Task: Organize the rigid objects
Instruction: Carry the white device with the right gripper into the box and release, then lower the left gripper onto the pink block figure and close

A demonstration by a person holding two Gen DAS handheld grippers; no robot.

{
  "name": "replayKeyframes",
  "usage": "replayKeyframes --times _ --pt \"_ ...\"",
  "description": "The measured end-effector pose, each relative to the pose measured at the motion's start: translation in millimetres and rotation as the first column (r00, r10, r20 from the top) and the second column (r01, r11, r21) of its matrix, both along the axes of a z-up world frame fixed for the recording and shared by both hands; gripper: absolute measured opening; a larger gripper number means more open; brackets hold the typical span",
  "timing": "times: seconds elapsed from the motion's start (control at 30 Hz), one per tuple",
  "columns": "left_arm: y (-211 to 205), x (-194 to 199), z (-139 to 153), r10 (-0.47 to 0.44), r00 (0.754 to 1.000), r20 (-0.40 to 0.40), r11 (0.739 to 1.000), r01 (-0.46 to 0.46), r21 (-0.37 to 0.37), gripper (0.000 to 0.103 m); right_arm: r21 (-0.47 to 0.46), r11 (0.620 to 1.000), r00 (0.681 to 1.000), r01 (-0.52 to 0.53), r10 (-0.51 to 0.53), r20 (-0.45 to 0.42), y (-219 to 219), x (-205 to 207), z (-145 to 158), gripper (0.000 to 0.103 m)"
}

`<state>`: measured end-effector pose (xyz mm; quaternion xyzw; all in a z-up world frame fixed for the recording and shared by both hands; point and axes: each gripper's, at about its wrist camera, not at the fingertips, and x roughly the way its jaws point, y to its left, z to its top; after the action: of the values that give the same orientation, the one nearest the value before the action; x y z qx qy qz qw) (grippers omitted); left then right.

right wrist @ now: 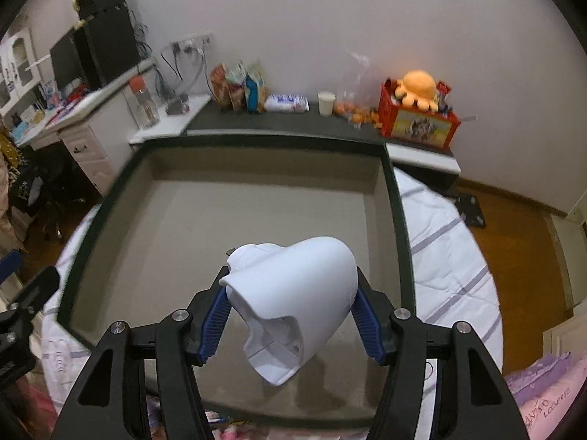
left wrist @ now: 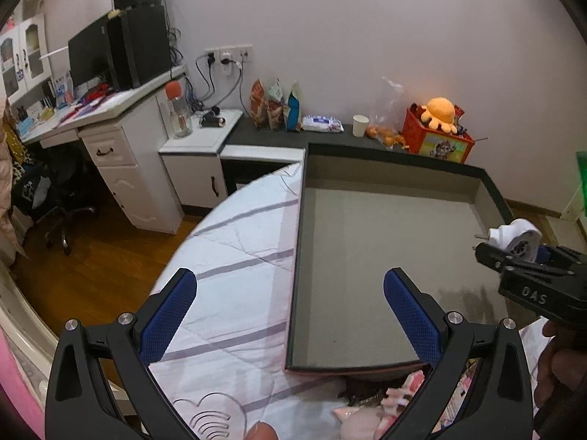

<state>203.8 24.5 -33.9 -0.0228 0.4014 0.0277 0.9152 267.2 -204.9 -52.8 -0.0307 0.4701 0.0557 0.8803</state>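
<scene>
While the left gripper (left wrist: 290,315) gapes empty, right gripper (right wrist: 290,311) fingers pinch a white hair dryer (right wrist: 293,293).

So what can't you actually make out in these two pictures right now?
- White plastic appliance: right wrist view, its lower part blurred; what it is stays unclear.
- Pink toys: left wrist view, cut off by the bottom edge and the left gripper.
- Snack bags: both views, print too small to read.

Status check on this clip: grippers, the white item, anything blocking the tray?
Right gripper shut on white plastic device, held above the tray. Left gripper open, empty. Tray floor bare, nothing in the way.
</scene>
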Motion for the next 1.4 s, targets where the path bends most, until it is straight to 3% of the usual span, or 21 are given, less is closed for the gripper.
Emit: replayKeyframes --times 0.23,0.4,0.47,0.7,1.0,1.03,1.4 --pt "-5 5 -12 -0.009 1.0 -0.024 1.0 0.009 -0.005 0.103 -0.032 0.999 0.994 0.005 -0.008 -0.107 -9 13 -32 0.062" --pt "-4 0 -9 -0.009 1.0 -0.022 1.0 0.009 -0.004 0.103 -0.058 0.998 0.994 0.006 -0.012 -0.107 -6 13 -31 0.064" --pt "-5 -6 -6 -0.011 1.0 -0.015 1.0 0.011 0.0 0.103 -0.074 0.997 0.995 0.012 -0.02 -0.099 -4 15 -30 0.08" --pt "-6 -32 8 -0.012 1.0 0.01 1.0 0.012 0.005 0.103 -0.029 0.999 0.998 0.035 -0.036 -0.046 -10 1 -17 0.084" --pt "-12 -81 23 -0.037 0.998 0.049 0.999 0.037 -0.004 0.103 0.062 0.997 0.995 0.043 -0.049 0.084 -19 -67 33 0.094" --pt "-13 -87 22 -0.04 0.998 0.048 0.999 0.04 -0.004 0.103 0.077 0.996 0.994 0.048 -0.056 0.095 -22 -80 36 0.103" --pt "-25 -156 -5 -0.077 0.996 0.051 0.997 0.078 -0.002 0.103 0.183 0.979 0.986 0.095 -0.118 0.118 -50 -194 19 0.103"
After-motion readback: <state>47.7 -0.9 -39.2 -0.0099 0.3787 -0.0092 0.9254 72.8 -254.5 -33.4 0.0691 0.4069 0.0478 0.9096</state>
